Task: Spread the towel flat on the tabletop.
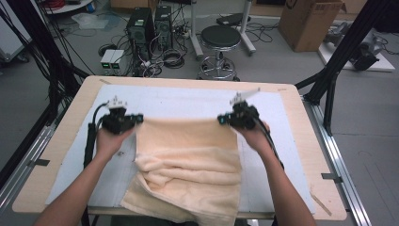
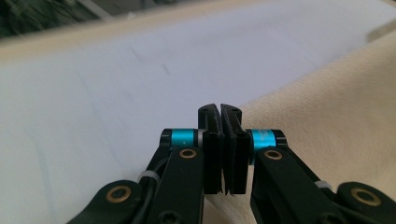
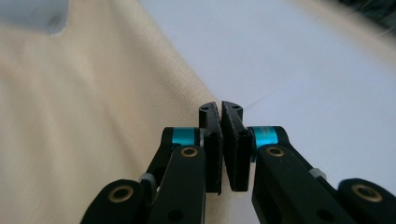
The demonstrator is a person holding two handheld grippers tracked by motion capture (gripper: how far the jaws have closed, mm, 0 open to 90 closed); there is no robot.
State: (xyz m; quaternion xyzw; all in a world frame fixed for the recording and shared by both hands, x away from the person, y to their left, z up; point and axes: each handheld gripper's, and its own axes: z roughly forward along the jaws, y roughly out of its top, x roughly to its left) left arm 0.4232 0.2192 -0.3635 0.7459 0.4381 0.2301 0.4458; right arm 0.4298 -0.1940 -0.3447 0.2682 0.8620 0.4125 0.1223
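Towel, near part: the cream terry-cloth towel (image 1: 188, 174) lies bunched in folds at the near middle of the table, its near edge hanging over the table's near rim.
Table: a light wooden table (image 1: 301, 141) covered by a white sheet (image 1: 188, 101).
Towel, far part: the far edge is lifted and stretched taut from left to right between the two claws.
Left claw (image 1: 140, 117): held in the person's left hand (image 1: 110, 141), left of the towel; its jaws are pressed together on the towel's far left corner, as the left gripper view (image 2: 219, 112) shows.
Right claw (image 1: 221, 119): held in the right hand (image 1: 254, 136), on the right; jaws clamped on the far right corner (image 3: 219, 109).
Beyond the table: a black round stool (image 1: 220, 37) on the grey floor.
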